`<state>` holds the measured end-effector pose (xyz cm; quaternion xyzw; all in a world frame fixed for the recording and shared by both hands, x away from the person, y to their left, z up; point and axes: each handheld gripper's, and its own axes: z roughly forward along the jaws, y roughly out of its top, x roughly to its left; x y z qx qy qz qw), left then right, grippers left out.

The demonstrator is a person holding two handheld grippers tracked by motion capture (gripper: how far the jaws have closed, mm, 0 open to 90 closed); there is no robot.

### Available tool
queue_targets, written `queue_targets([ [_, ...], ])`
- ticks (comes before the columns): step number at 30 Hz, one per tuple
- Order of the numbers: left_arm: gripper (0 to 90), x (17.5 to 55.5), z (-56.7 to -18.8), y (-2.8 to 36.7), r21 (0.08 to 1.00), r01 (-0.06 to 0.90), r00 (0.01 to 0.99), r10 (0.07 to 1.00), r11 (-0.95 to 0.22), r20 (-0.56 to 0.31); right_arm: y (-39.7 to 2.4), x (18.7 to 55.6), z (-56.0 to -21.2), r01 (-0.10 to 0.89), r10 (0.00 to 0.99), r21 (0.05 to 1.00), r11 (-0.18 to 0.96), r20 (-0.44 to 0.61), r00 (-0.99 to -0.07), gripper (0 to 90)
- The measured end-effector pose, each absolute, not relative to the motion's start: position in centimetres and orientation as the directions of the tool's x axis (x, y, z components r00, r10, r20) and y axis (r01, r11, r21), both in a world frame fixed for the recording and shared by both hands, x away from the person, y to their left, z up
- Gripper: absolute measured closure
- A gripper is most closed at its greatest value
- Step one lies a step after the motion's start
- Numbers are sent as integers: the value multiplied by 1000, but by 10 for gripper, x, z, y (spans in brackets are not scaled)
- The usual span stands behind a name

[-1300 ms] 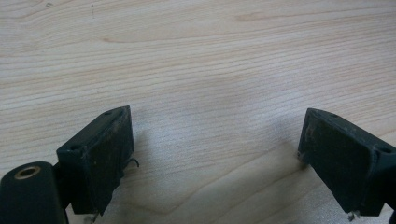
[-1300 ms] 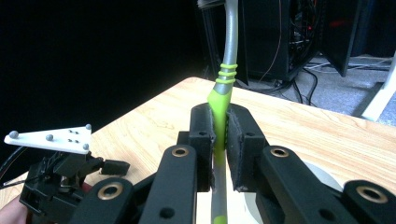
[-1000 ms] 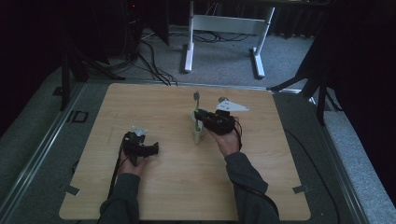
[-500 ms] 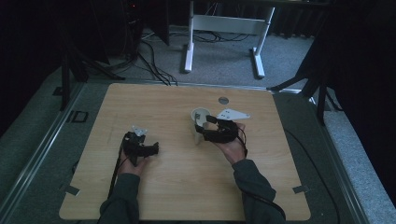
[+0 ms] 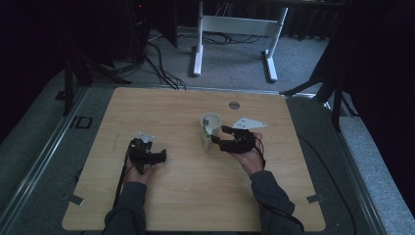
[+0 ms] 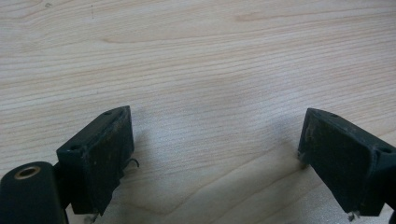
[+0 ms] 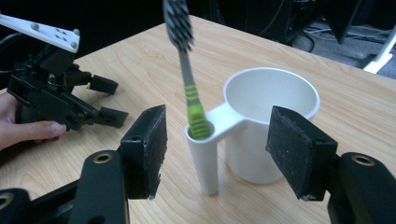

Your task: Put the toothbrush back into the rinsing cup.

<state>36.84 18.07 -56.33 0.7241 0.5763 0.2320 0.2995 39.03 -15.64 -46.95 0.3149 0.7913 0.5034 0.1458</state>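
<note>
1. High view: a white plastic cup with a hollow tube handle (image 5: pixel 210 128) stands upright near the middle of the pale wooden table (image 5: pixel 161 203). The right gripper (image 5: pixel 219 137) sits just beside it, jaws pointing at the cup from the person's right. The left gripper (image 5: pixel 163 156) rests well apart on the other side, jaws also turned toward the cup. The right hand (image 5: pixel 249 157) is clearly the nearer.

2. Left gripper view: the two black jaws stand wide apart with nothing between them, bare wood grain (image 6: pixel 196 70) ahead. The cup lies off beyond this gripper's reach.

3. Right gripper view: the jaws stand wide open and hold nothing. The white cup (image 7: pixel 271 116) is straight ahead, and its tube handle (image 7: pixel 204 158) falls in the gap between the pads (image 7: pixel 152 144), closer to the left one, neither pad touching it. A grey toothbrush with a green grip and dark bristles (image 7: pixel 186 70) stands in the tube, head up, its long axis near vertical and leaning slightly away from the cup bowl. The other gripper (image 7: pixel 100 100) shows farther off at left, held in a hand (image 7: pixel 23 130). A close on the handle or brush stem would, by this reading, need only a short push forward.
</note>
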Motion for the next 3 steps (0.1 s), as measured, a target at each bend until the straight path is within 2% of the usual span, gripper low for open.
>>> queue_targets([
  [3,109,368,-563,181,700,696,230,973,-158,-8,-164,391,-470,359,656,890,281,94,-748,375],
])
